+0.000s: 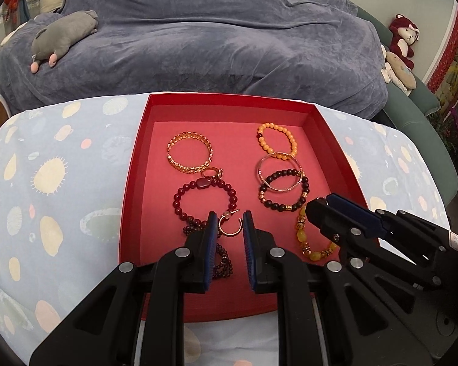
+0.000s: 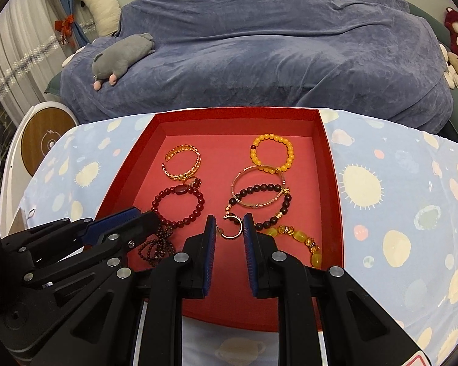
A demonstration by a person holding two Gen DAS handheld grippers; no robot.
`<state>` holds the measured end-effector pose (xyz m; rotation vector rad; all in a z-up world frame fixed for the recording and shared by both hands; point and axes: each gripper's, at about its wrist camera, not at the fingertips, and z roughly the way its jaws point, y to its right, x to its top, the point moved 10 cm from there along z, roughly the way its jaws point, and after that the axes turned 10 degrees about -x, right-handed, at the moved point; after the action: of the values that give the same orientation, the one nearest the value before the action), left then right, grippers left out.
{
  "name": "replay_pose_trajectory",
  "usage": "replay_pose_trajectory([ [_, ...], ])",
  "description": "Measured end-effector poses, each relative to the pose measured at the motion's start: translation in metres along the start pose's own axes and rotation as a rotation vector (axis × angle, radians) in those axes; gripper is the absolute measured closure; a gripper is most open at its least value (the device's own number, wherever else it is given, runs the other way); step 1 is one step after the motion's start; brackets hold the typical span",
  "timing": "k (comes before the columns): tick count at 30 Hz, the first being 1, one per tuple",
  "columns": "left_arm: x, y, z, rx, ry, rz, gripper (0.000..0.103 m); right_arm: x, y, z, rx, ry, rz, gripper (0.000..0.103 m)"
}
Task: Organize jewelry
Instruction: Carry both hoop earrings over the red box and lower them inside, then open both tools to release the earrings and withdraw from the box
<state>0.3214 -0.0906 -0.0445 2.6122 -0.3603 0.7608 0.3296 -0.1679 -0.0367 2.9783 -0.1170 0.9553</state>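
At the far left of the left wrist view a grey plush mouse (image 1: 64,32) sprawls on the blue-grey velvet cover (image 1: 216,27), and below it a pale cloth printed with planets (image 1: 49,180) is spread under a red tray (image 1: 131,164) sitting at centre frame. Inside the tray, on its left side, a gold openwork bangle (image 1: 190,152) lies towards the back with a small gold ring (image 1: 214,173) just touching its near edge, then a dark red bead bracelet (image 1: 205,199), and nearest the camera a coil of small garnet-coloured beads (image 1: 221,259) partly hidden behind the left gripper (image 1: 229,224). Its two fingers stand parted, and a gold hoop earring (image 1: 229,225) lies on the tray floor in the gap between them; whether either pad touches it I cannot tell. Moving right, an orange bead bracelet (image 1: 277,140) sits at the back, a thin metal bangle (image 1: 279,172) overlaps it and also a black bead bracelet (image 1: 284,190), and a yellow amber-like bracelet (image 1: 313,242) curls at the lower right, partly under the right gripper (image 1: 320,206), which reaches in from the right edge with its fingers drawn together and nothing seen between them. In the right wrist view that gripper (image 2: 228,227) shows its fingers somewhat apart with the same earring (image 2: 232,227) between them. At the upper right a dark red plush bear (image 1: 403,38) leans on the sofa.
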Motion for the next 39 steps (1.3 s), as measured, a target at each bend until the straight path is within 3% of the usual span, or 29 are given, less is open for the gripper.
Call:
replay_pose_trajectory([
  [8,0.007,-0.007,0.011,0.007,-0.002,-0.016,0.086,0.003,0.002,0.011,-0.008,-0.002,0.006,0.083],
  [14,0.009,-0.009,0.011,0.035,0.001,-0.008,0.079,0.003,0.004,0.011,-0.031,-0.005,0.009,0.081],
  [19,0.007,-0.013,0.002,0.069,0.007,-0.026,0.059,0.001,0.012,0.001,-0.048,0.001,0.026,0.079],
  [30,0.0,-0.003,-0.04,0.095,0.046,-0.017,0.041,-0.009,0.031,-0.045,-0.091,0.04,0.086,0.057],
  [39,-0.022,0.013,-0.079,0.107,0.076,0.009,0.023,-0.037,0.043,-0.078,-0.12,0.043,0.152,0.044],
])
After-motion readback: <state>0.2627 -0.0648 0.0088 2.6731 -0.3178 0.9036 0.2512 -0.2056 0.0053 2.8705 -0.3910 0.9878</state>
